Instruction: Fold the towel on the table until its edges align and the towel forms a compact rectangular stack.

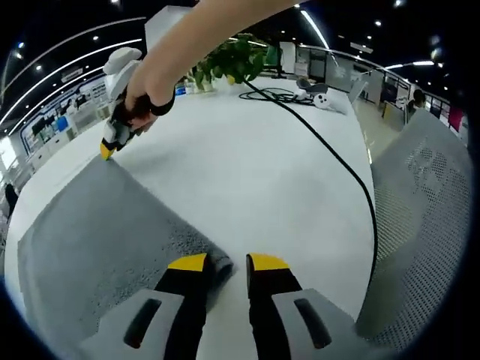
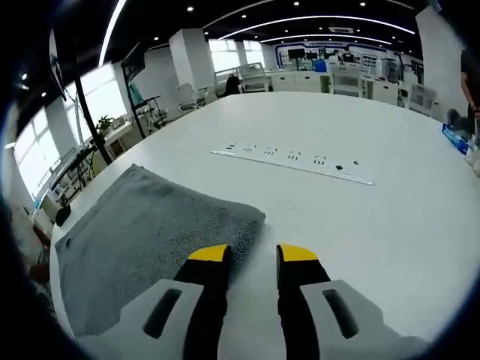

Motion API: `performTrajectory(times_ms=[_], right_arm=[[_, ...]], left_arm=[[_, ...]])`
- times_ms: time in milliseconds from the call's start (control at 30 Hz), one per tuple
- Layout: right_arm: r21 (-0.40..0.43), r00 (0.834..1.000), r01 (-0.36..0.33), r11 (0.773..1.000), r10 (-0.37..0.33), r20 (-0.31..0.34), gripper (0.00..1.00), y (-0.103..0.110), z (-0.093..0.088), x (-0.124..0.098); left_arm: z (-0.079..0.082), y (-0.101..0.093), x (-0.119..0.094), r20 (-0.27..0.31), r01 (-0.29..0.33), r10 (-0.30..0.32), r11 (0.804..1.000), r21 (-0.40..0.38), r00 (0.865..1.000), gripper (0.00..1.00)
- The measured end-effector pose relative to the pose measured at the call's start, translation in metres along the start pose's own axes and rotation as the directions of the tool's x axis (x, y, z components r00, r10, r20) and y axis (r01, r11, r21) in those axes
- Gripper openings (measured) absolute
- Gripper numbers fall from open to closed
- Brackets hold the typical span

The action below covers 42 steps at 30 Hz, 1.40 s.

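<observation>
A grey towel [image 1: 105, 240] lies flat on the white table [image 1: 255, 172]. In the left gripper view my left gripper [image 1: 228, 264] stands open at the towel's near corner, and that corner lies against the inner side of the left fingertip [image 1: 189, 262]. A hand holds my right gripper [image 1: 107, 148] at the towel's far corner, tips down on the cloth edge. In the right gripper view the towel [image 2: 150, 225] spreads to the left, and my right gripper [image 2: 253, 255] is open, with bare table between its jaws and the left fingertip [image 2: 209, 253] over the towel's edge.
A black cable [image 1: 352, 172] runs across the table toward a potted plant [image 1: 232, 58] and white devices [image 1: 326, 99]. A grey mesh chair back [image 1: 427, 225] stands at the right. A long white socket strip [image 2: 292, 160] lies beyond the towel.
</observation>
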State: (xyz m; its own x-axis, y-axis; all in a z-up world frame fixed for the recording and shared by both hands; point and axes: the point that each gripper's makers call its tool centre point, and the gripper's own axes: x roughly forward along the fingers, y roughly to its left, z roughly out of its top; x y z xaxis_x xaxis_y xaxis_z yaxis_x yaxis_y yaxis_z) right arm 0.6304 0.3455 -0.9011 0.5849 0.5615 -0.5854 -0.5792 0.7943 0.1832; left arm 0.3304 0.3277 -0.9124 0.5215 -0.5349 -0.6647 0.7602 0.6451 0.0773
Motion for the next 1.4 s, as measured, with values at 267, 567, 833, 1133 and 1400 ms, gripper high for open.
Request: performTrajectory(times_ms=[267, 567, 833, 1133, 1400], right_arm=[[0.027, 1.0, -0.003, 1.0, 0.003, 0.012, 0.18, 0.0, 0.004, 0.017], [-0.102, 1.0, 0.021, 0.995, -0.022, -0.011, 0.03, 0.002, -0.003, 0.019], [-0.148, 0.998, 0.063, 0.987, -0.065, -0.006, 0.0, 0.0, 0.001, 0.011], [-0.104, 0.991, 0.134, 0.986, -0.13, 0.043, 0.0, -0.021, 0.019, -0.02], [-0.059, 0.981, 0.19, 0.98, -0.186, 0.061, 0.0, -0.04, 0.029, -0.066]], left_arm=[[-0.002, 0.004, 0.0, 0.023, 0.008, -0.009, 1.0, 0.01, 1.0, 0.14], [-0.005, 0.011, 0.004, 0.014, -0.012, 0.012, 0.999, 0.044, 1.0, 0.05], [0.002, 0.003, 0.002, 0.053, 0.03, -0.032, 0.999, 0.034, 0.998, 0.03], [0.052, -0.017, -0.01, 0.179, 0.093, -0.101, 0.994, 0.053, 0.979, 0.03], [0.093, -0.037, -0.022, 0.282, 0.146, -0.153, 0.988, 0.044, 0.947, 0.03]])
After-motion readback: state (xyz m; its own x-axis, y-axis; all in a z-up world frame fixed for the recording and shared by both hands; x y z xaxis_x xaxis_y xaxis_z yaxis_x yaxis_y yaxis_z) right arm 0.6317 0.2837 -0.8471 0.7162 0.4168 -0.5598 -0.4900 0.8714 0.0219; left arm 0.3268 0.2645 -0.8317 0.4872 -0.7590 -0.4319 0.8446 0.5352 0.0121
